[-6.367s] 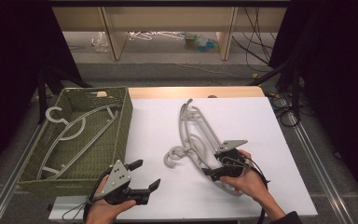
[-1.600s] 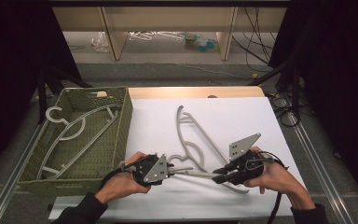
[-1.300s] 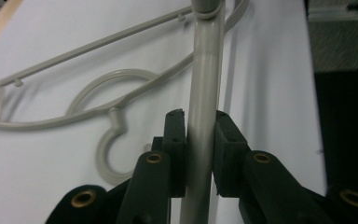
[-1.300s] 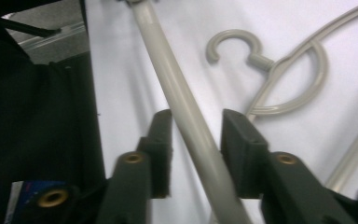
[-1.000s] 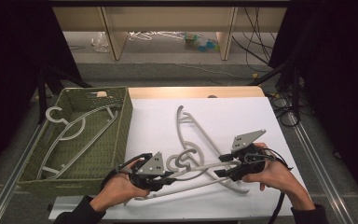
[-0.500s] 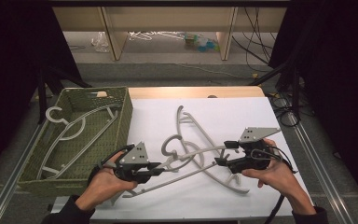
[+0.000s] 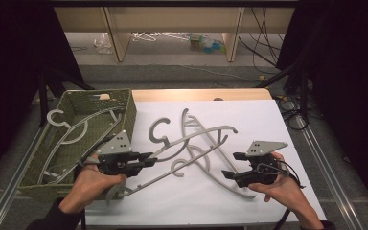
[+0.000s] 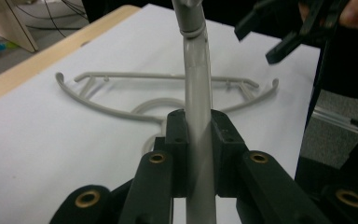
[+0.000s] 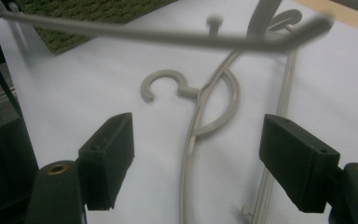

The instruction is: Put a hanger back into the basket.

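Grey hanger in left hand-held gripper

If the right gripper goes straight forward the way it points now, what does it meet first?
Probably the grey hanger lying on the white sheet: its hook and neck sit between the open jaws of the right gripper. The lifted hanger crosses higher up, likely above that line; depth is unclear.

The held hanger looks like smooth grey plastic with a faint sheen along its bar, and the hanger lying flat has the same finish. The basket is a coarse olive-green weave, rough and matt. A matt white sheet, paper-like and smooth, covers the tabletop, whose bare edge is pale wood. Each gripper, left and right, is matt black plastic with brass-coloured insets and a dull grey metal plate.
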{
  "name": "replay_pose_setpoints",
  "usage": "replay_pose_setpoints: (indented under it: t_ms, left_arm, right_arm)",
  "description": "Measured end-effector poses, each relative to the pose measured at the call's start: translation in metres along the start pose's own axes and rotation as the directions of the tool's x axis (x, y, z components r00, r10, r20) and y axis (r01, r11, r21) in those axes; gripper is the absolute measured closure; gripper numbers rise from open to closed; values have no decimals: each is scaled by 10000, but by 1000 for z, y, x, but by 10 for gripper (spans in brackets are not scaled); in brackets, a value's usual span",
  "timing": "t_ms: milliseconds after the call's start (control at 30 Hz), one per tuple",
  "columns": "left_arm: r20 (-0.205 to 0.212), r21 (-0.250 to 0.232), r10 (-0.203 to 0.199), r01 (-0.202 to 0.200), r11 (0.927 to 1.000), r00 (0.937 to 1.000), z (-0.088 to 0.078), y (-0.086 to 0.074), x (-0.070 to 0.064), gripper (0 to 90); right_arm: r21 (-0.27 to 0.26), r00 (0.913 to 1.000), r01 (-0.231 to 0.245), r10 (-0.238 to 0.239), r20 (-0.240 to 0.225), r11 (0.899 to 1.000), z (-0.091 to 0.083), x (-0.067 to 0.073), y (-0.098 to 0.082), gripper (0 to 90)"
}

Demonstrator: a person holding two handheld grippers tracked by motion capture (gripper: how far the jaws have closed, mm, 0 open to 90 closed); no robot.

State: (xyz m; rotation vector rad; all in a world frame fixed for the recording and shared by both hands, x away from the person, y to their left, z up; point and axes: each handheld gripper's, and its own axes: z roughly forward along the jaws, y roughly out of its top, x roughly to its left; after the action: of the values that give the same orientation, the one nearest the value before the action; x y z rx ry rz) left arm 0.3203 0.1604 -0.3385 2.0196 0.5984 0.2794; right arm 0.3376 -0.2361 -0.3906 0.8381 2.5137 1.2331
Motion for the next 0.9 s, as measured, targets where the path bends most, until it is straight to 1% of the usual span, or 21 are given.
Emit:
replay_pose_setpoints:
  t_ms: [33,100,133,167,233,267,300,333,433,467,500,567,600,633,667,700,767,800,833,867,900]
  left_arm:
    - [-72,-109,-11,10,9999,10000,-3,2,0,791]
    - [-146,-344,-56,51,9994,9999,-9,7,3,792]
    - [-223,-401,18,-27,9992,9998,-14,10,6,792]
    - [-268,-465,-61,49,9989,9996,-16,11,7,791]
    - [-514,-492,-11,-14,9988,9987,-24,14,12,791]
    - [-581,-508,-93,64,9987,9983,-26,15,14,792]
    - [-807,-511,-69,28,9987,9967,-31,17,20,792]
    - [-975,-538,-200,148,9984,9950,-34,17,22,791]
    - [-1412,-607,-316,233,9979,9895,-44,19,34,791]
    - [-1665,-629,-372,270,9977,9853,-50,19,41,792]
    - [-1904,-692,-318,189,9974,9812,-55,19,47,792]
    - [-2144,-812,-439,270,9963,9758,-62,17,55,792]
    - [-2302,-842,-478,291,9960,9720,-66,16,59,792]
    - [-2491,-856,-541,336,9958,9670,-70,14,64,792]
    - [-2715,-894,-597,366,9953,9606,-75,12,70,792]
    - [-2789,-897,-597,359,9953,9585,-77,11,72,791]
    - [-3015,-929,-638,372,9950,9513,-83,7,81,792]
    - [-3088,-895,-627,366,9953,9490,-85,5,84,792]
    - [-3208,-861,-671,415,9954,9448,-88,2,88,791]
    - [-3240,-850,-676,421,9955,9437,-89,0,91,791]
    - [-3333,-797,-700,459,9958,9402,-91,-2,95,792]
  right_arm:
    - [26,10000,-67,67,7,10000,0,1,-1,273]
    - [38,10000,-22,22,-58,10000,2,1,-3,273]
    - [53,10000,-61,61,-2,10000,2,1,-3,273]
    - [96,10000,-13,13,-34,10000,3,1,-4,273]
    - [108,10000,-71,71,-31,9999,5,1,-5,273]
    - [145,9999,-41,43,-129,9999,6,1,-6,273]
    - [180,9999,-63,65,-122,9998,6,1,-7,273]
    - [189,9999,-80,82,-90,9998,7,2,-7,273]
    - [209,9998,-80,84,-182,9997,8,1,-8,273]
    - [226,9998,-107,110,-156,9997,8,1,-8,273]
    - [259,9999,-70,73,-143,9996,8,1,-9,273]
    - [256,9999,-62,66,-140,9997,8,0,-9,273]
    - [247,9999,-66,69,-148,9997,9,0,-9,273]
    - [271,9999,-97,101,-127,9996,9,0,-10,273]
    - [272,9999,-87,90,-124,9996,9,-1,-10,273]
    - [286,9999,-107,111,-125,9995,9,-1,-10,273]
    - [288,9999,-96,99,-118,9995,10,-2,-11,273]
    - [274,9999,-127,130,-105,9995,10,-1,-11,273]
    - [285,9999,-119,122,-75,9995,10,-2,-11,273]
    - [309,9999,-129,132,-87,9994,11,-2,-12,273]
    - [312,9999,-125,128,-97,9994,11,-2,-12,273]
